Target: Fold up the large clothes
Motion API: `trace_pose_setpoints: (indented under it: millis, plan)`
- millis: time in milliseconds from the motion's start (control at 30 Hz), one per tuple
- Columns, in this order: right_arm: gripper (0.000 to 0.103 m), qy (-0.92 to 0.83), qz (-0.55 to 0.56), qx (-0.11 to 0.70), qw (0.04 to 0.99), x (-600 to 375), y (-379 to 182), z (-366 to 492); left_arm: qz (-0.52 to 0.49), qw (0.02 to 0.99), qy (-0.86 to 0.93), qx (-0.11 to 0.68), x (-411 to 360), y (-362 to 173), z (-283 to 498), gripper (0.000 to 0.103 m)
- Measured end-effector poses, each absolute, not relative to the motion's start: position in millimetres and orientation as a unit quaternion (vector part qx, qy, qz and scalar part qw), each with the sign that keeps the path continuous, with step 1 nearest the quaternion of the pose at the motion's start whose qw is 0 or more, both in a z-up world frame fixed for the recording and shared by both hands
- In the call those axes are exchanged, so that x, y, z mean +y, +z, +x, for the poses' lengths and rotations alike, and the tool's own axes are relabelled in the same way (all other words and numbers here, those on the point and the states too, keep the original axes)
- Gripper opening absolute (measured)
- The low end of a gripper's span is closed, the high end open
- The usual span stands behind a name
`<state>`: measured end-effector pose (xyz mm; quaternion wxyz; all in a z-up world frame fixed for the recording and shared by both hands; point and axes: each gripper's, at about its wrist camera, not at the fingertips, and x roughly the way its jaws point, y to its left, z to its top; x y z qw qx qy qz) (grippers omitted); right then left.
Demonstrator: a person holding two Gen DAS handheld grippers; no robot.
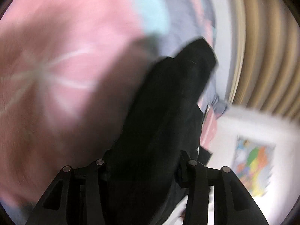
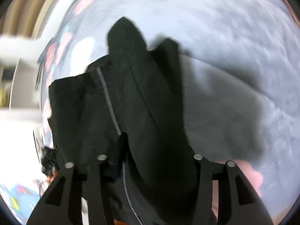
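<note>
Between the fingers of both grippers hangs the same long black fabric garment (image 1: 159, 112), bunched and running lengthwise straight ahead of each camera over the pink, blue and grey patterned bed cover (image 2: 234, 37). Both the left gripper (image 1: 144, 168) and the right gripper (image 2: 150, 161) look clamped on its near end, though cloth hides the fingertips. With both equally near, I judge the coming move turns on keeping that long axis taut.

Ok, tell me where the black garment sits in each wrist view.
Left wrist: black garment runs from bottom centre up to right of centre, between the left claw fingers.
Right wrist: black garment fills the centre, rising from the right claw.
Shared landmark: the pink-patterned bedspread behind.
</note>
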<state>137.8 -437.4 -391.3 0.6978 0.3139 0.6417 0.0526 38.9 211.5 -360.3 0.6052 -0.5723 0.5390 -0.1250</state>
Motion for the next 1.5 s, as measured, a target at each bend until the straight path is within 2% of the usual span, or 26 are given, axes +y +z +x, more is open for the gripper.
trace_pose_setpoints:
  millis: [67, 133, 167, 300, 400, 467, 567, 667, 733, 800, 900, 1000, 1100, 1367, 1500]
  plan:
    - [0.058, 0.039, 0.34, 0.642, 0.686, -451.8, -396.9, 135.4, -0.582, 0.593, -0.134, 0.54, 219.6, -364.7, 36.8, 0.048]
    - [0.058, 0.037, 0.352, 0.641, 0.681, -469.3, -394.5, 129.0, -0.551, 0.614, -0.138, 0.548, 231.7, -347.0, 34.1, 0.048]
    - [0.062, 0.03, 0.34, 0.64, 0.689, -474.4, -384.0, 125.2, -0.53, 0.632, -0.134, 0.549, 239.9, -333.2, 32.2, 0.048]
    - [0.063, -0.003, 0.208, 0.624, 0.753, -455.7, -321.7, 106.7, -0.402, 0.73, -0.117, 0.54, 256.1, -248.5, 22.3, 0.047]
    - [0.067, 0.031, 0.145, 0.591, 0.793, -415.1, -279.6, 90.6, -0.286, 0.788, -0.125, 0.53, 231.6, -178.9, 20.4, 0.047]
    - [0.067, 0.065, 0.129, 0.572, 0.807, -381.1, -270.9, 76.5, -0.245, 0.803, -0.146, 0.524, 205.3, -161.6, 20.9, 0.053]
    - [0.067, 0.098, 0.088, 0.566, 0.814, -323.3, -282.8, 74.0, -0.202, 0.801, -0.174, 0.536, 138.0, -167.2, 36.5, 0.055]
    - [0.054, 0.086, 0.037, 0.58, 0.809, -267.5, -319.9, 91.6, -0.156, 0.788, -0.179, 0.569, 89.0, -188.6, 47.9, 0.055]
    - [0.053, 0.068, 0.007, 0.595, 0.8, -252.9, -351.0, 97.1, -0.123, 0.775, -0.167, 0.597, 62.0, -215.1, 42.6, 0.055]
    - [0.059, 0.069, 0.003, 0.6, 0.797, -253.6, -369.5, 96.9, -0.099, 0.773, -0.132, 0.613, 50.8, -244.6, 39.4, 0.055]
    - [0.059, 0.061, 0.018, 0.609, 0.791, -259.0, -373.7, 100.8, -0.104, 0.778, -0.114, 0.61, 51.5, -256.7, 46.5, 0.055]
    - [0.06, 0.06, 0.033, 0.627, 0.776, -264.2, -363.2, 103.9, -0.08, 0.772, -0.102, 0.623, 49.2, -241.0, 54.4, 0.056]
    - [0.061, 0.074, 0.031, 0.633, 0.77, -265.7, -342.3, 100.5, -0.006, 0.808, -0.095, 0.581, 34.6, -199.2, 49.3, 0.056]
    - [0.074, 0.051, 0.006, 0.564, 0.824, -280.6, -238.2, 74.6, 0.007, 0.834, -0.086, 0.545, 30.6, -116.0, 40.5, 0.056]
    - [0.074, 0.038, -0.009, 0.539, 0.841, -261.6, -201.3, 79.3, 0.032, 0.854, -0.053, 0.517, 24.5, -74.6, 37.8, 0.056]
